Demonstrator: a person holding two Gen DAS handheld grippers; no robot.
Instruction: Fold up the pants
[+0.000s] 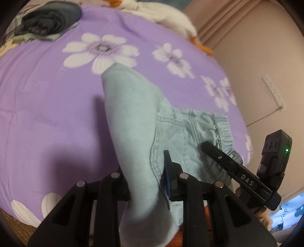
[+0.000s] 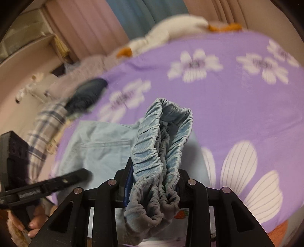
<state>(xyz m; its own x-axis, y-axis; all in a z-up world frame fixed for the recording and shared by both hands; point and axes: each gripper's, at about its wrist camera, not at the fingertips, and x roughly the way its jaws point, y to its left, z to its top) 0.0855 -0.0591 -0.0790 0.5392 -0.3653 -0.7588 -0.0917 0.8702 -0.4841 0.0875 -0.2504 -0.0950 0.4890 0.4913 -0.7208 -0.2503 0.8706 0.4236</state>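
Light blue pants [image 1: 133, 114] lie on a purple flowered bedsheet [image 1: 47, 104], and one end is lifted toward me. In the left wrist view my left gripper [image 1: 146, 182] is shut on a fold of the pants fabric, which hangs down between its fingers. At the right of that view the right gripper [image 1: 228, 163] reaches over the gathered waistband [image 1: 222, 131]. In the right wrist view my right gripper [image 2: 153, 178] is shut on the bunched elastic waistband [image 2: 161, 148], which stands up above the jaws. The left gripper [image 2: 62, 180] shows at the lower left, over the pants [image 2: 98, 150].
A pile of dark clothes [image 1: 49, 20] and a plaid cloth [image 2: 45, 133] lie at the bed's far side. A white plush toy with orange parts [image 1: 167, 15] rests along the back edge. A power strip [image 1: 273, 91] hangs on the wall. A person's hand [image 2: 34, 218] holds the left gripper.
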